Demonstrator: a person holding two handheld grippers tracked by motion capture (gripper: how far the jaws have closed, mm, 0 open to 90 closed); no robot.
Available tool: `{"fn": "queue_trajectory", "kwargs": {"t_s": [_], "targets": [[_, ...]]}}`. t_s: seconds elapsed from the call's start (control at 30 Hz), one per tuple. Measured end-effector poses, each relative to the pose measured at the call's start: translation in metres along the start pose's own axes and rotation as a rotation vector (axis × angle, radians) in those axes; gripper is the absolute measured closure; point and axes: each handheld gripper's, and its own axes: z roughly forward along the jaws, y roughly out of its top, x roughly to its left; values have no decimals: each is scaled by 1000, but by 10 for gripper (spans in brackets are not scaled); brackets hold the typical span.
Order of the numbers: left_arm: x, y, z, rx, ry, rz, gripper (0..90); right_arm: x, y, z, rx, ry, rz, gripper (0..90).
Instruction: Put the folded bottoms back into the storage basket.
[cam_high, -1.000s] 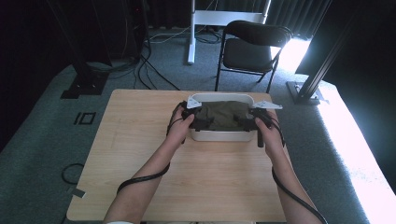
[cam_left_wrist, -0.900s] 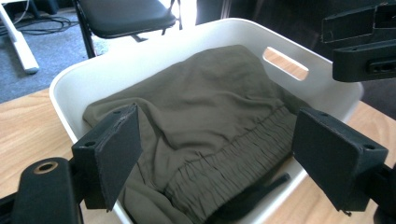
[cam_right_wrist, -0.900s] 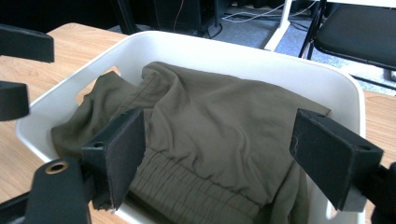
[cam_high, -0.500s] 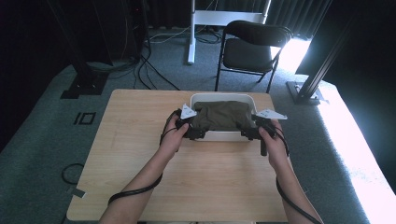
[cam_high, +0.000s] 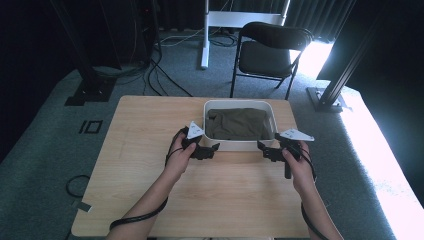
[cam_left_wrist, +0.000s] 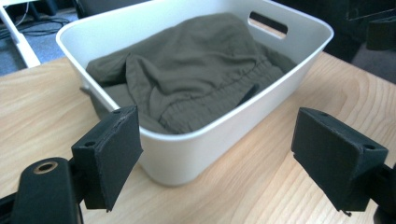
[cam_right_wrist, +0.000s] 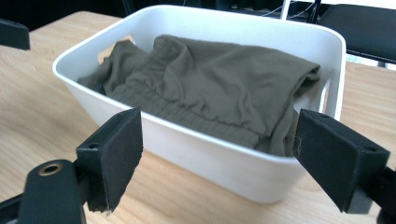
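olive-green crumpled cloth garment (cam_high: 239, 123) sits bunched inside the white plastic tub with cut-out handles (cam_high: 240, 145), at 12 o'clock on the pale wooden bench (cam_high: 150, 200). i have my left tongs (cam_high: 214, 148) at the tub's 7 o'clock corner and my right tongs (cam_high: 262, 147) at its 5 o'clock corner, both spread apart and empty, probably so i can dip in from both sides. folds hide the garment's shape and whatever lies beneath.
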Motion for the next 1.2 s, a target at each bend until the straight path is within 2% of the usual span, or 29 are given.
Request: {"fn": "queue_trajectory", "kwargs": {"t_s": [0.17, 0.4, 0.53, 0.8, 0.97, 1.07, 1.2], "targets": [[1, -8, -3, 10, 20, 18, 175, 0, -10, -2, 11, -8, -10, 160], [3, -25, -8, 21, 21, -6, 175, 4, -32, -3, 23, -6, -13, 160], [4, -36, -12, 34, 27, -14, 175, 2, -50, -3, 45, -28, 3, 160], [9, -53, -20, 56, 57, -5, 175, -4, -70, -6, 88, -62, 12, 160], [14, -68, -27, 79, 68, -23, 175, -9, -83, -10, 115, -87, 18, 160], [18, -75, -32, 89, 91, -27, 175, -12, -89, -14, 126, -99, 22, 160], [23, -87, -40, 92, 102, -53, 175, -16, -98, -21, 143, -118, 30, 160]]}}
